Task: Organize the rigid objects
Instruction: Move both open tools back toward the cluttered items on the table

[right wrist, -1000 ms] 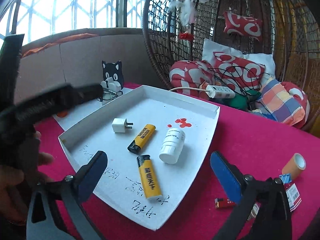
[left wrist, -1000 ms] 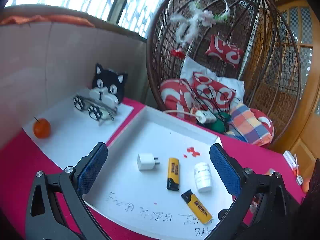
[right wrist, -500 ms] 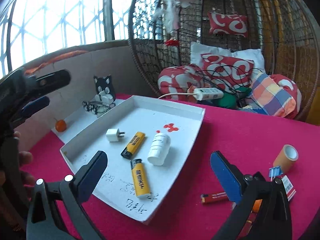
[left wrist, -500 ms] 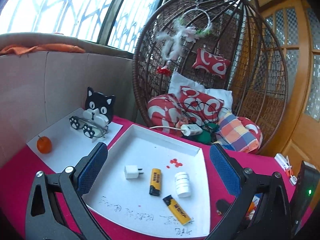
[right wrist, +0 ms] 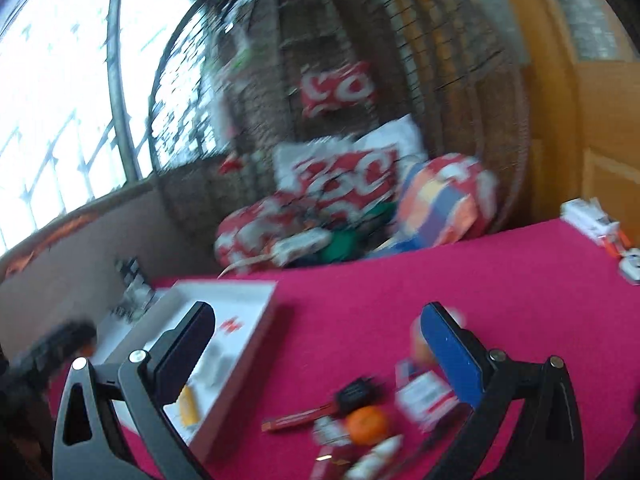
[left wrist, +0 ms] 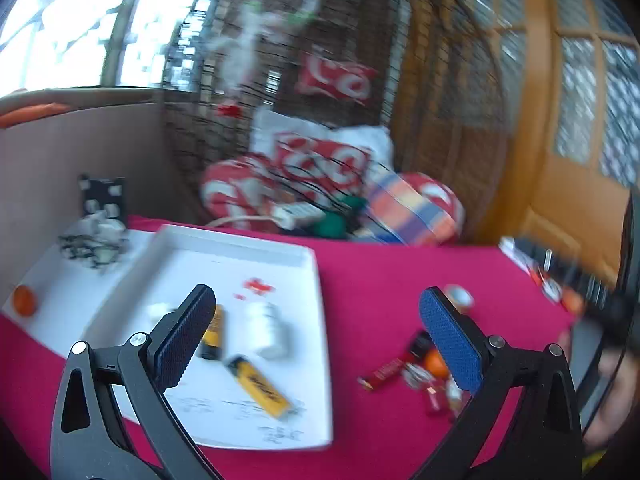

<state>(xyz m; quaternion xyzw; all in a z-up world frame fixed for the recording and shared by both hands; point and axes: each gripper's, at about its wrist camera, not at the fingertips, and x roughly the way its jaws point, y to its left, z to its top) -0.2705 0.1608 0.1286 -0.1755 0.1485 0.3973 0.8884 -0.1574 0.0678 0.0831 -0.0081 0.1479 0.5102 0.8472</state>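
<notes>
bare red cloth (left wrist: 372, 280), tray wall (left wrist: 322, 320) beside

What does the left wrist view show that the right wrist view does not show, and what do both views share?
Only the left wrist view shows the white bottle and the whole yellow lighter lying in the white tray, plus a small orange ball on the white sheet at far left.

Only the right wrist view shows the white box at the table's far right edge.

Both show the tray, the red table cloth, the loose pile with the orange fruit and red stick, and the wicker chair. Both grippers are open and empty.
</notes>
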